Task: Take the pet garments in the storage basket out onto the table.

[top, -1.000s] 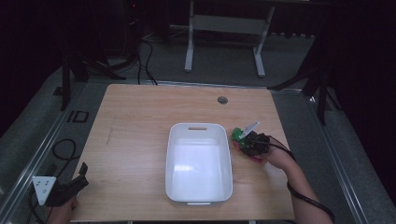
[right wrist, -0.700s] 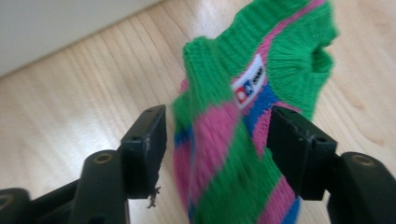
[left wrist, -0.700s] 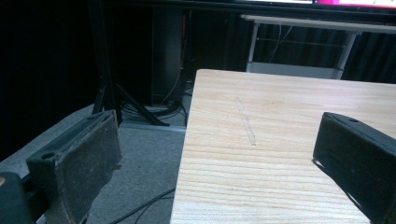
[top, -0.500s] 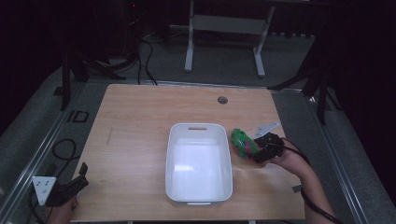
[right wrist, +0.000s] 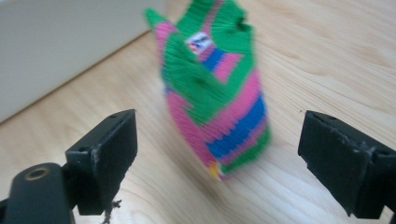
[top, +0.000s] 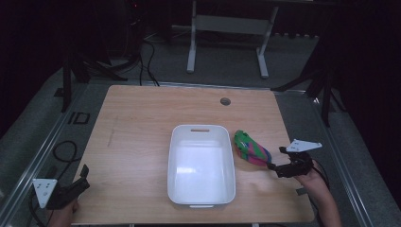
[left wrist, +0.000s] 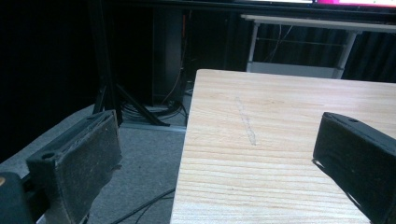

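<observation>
1. A light wooden worktop fills the middle of the high view, with dark floor, cables and a metal stand behind it at the top of the frame.
2. A white rectangular tub sits at the centre of the worktop, long side running toward the bottom of the frame, with a handle slot in its far wall.
3. Just right of the tub lies a knitted pouch striped in green, pink and blue. It rests on the wood beside the tub's right wall; whether it touches the wall cannot be told.
4. The right tool is at the lower right of the high view, held by a hand, and points at the pouch's near end.
5. In the right gripper view its two black jaws stand wide apart at the lower corners of the frame. The pouch lies beyond and between them, a little blurred, gripped by neither. The tub wall fills the upper left.
6. The left tool is at the lower left corner of the high view, at the worktop's edge.
7. In the left gripper view its jaws are also wide apart with nothing between them, one over the floor at lower left, the other over the worktop at lower right.
</observation>
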The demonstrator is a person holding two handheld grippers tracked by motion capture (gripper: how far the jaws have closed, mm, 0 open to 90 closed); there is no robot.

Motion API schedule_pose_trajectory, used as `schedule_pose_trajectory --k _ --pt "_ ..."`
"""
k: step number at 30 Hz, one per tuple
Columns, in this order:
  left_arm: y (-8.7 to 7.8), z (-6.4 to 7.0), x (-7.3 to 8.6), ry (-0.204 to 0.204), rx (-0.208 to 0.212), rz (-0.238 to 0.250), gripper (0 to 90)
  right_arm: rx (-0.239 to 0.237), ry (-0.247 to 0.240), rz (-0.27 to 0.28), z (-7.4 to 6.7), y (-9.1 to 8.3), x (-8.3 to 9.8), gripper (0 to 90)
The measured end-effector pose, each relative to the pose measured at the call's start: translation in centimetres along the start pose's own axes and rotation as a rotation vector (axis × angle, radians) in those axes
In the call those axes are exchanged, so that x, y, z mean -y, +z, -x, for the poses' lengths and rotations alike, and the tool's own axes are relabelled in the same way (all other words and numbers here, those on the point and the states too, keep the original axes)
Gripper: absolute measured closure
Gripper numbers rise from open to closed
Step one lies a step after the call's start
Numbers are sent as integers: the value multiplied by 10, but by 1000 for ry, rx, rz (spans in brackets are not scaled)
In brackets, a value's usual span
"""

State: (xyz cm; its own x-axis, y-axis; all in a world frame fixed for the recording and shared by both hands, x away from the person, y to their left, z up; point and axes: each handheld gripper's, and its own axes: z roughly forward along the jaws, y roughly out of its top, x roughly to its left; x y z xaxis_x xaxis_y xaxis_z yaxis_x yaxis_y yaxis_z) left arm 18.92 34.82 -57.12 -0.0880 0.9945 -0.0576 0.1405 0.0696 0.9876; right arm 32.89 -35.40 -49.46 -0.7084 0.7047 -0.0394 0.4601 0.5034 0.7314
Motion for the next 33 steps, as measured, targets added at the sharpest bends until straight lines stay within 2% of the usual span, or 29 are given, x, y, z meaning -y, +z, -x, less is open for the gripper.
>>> schedule_pose_trajectory --k 1,3,6,8,9,12,14,18,22,24,26,27,32,33 --pt "0 0 0 0 0 0 14 0 0 0 0 0 0 112" --pt "0 0 0 0 0 1 14 56 75 51 3 -4 14 110" --pt "0 0 0 0 0 1 14 115 127 102 4 -7 28 109" --pt "0 0 0 -1 -1 1 14 125 144 116 4 -8 31 109" --pt "0 0 0 -1 0 1 14 186 172 153 3 -9 41 109" --pt "0 0 0 -1 -1 2 13 236 205 186 0 -10 52 109" --pt "0 0 0 0 -1 1 13 258 221 205 -3 -10 59 109" --pt "0 0 0 0 -1 1 14 330 221 219 -11 -8 69 109" --pt "0 0 0 0 -2 1 14 404 250 267 -16 -10 78 109" --pt "0 0 0 -2 -2 1 14 453 246 265 -19 -10 83 109" --pt "0 0 0 -1 -2 2 14 470 249 266 -21 -10 84 109" --pt "0 0 0 -1 -2 2 13 491 273 267 -22 -10 88 109" --pt "0 0 0 -1 -3 1 14 490 297 294 -24 -12 94 109" --pt "0 0 0 -1 -4 2 14 502 293 296 -26 -13 95 109"
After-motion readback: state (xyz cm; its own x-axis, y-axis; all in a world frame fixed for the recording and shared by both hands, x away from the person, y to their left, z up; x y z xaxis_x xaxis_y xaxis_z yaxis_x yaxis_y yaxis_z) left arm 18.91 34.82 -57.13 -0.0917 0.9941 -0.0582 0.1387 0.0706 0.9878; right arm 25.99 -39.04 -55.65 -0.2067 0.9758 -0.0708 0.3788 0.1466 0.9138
